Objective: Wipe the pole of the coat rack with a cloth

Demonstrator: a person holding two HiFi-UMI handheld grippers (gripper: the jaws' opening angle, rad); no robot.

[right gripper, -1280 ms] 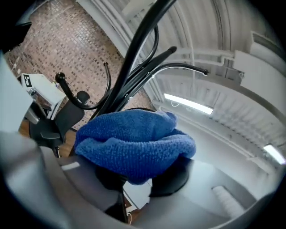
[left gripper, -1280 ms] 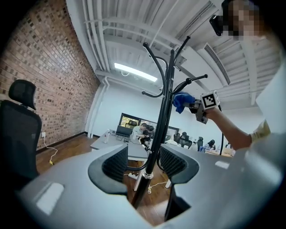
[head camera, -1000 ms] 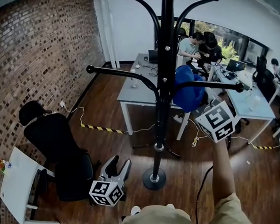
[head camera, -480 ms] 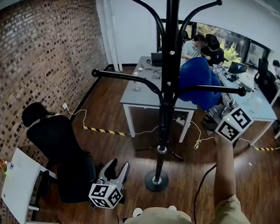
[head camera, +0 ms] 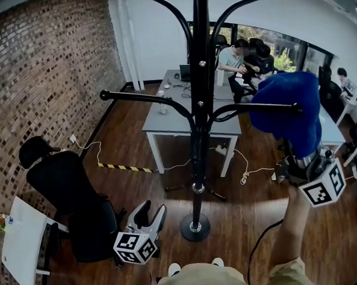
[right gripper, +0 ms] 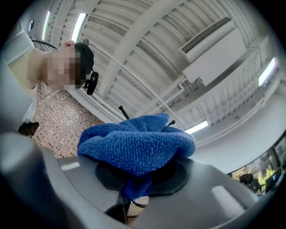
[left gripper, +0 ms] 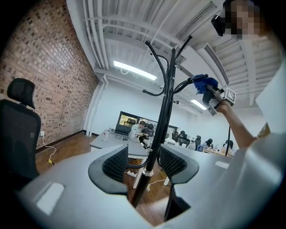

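The left gripper (head camera: pixel 153 208), jaws wide apart and empty, is hanging low near the base of the coat rack (head camera: pixel 191 227), whose rigid pole (head camera: pixel 197 138) is standing on the floor (head camera: pixel 244 225). The right gripper (right gripper: pixel 136 179) is clamping a bunched fold of the cloth (head camera: pixel 288 111) beside a hook tip (head camera: pixel 296 108), apart from the pole. Soft, light and limp, the cloth is probably best wrapped around the pole.

Bright ceiling strip lights (left gripper: pixel 134 70), strong fisheye bending at edges, nearby tongs blurred.

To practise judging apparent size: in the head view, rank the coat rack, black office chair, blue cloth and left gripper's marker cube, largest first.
1. coat rack
2. black office chair
3. blue cloth, nearer the camera, so perhaps flattered
4. marker cube on the left gripper
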